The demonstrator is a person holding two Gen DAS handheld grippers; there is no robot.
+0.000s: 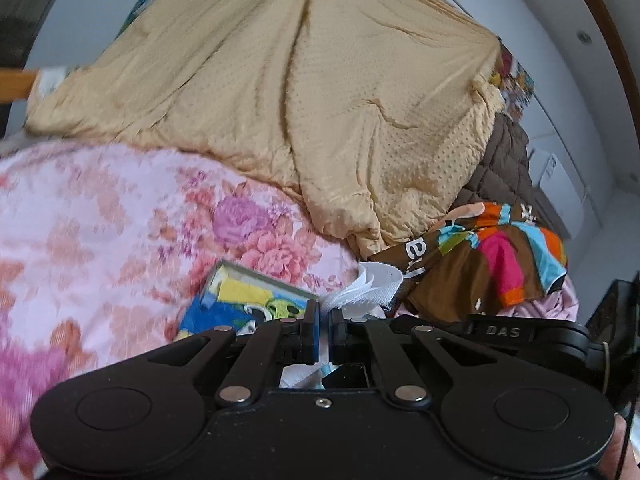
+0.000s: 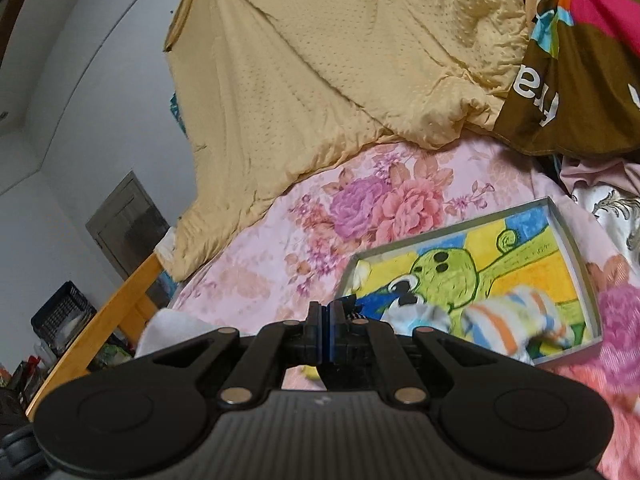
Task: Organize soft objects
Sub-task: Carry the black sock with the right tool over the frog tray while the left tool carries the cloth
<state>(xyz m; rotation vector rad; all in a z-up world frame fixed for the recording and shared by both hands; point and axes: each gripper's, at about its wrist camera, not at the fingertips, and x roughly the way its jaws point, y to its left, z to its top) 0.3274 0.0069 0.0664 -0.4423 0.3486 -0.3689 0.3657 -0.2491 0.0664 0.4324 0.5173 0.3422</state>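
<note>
The left gripper [image 1: 323, 320] was closed, its jaws nearly together, tilted slightly downward over the flowered bedsheet [image 1: 120, 220]. The right gripper [image 2: 325, 316] was also closed, jaws pressed together with nothing between them, angled more steeply toward the same bedsheet.

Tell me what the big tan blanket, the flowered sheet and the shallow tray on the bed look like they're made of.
Tan blanket: soft padded fabric, probably plush or microfibre, with raised dots and a slight sheen on its folds.
Flowered sheet: thin woven cloth, likely cotton, matte with printed roses.
Tray: thin, straight grey walls suggest cardboard, possibly plastic; the cartoon lining inside looks fuzzy like towelling.
</note>
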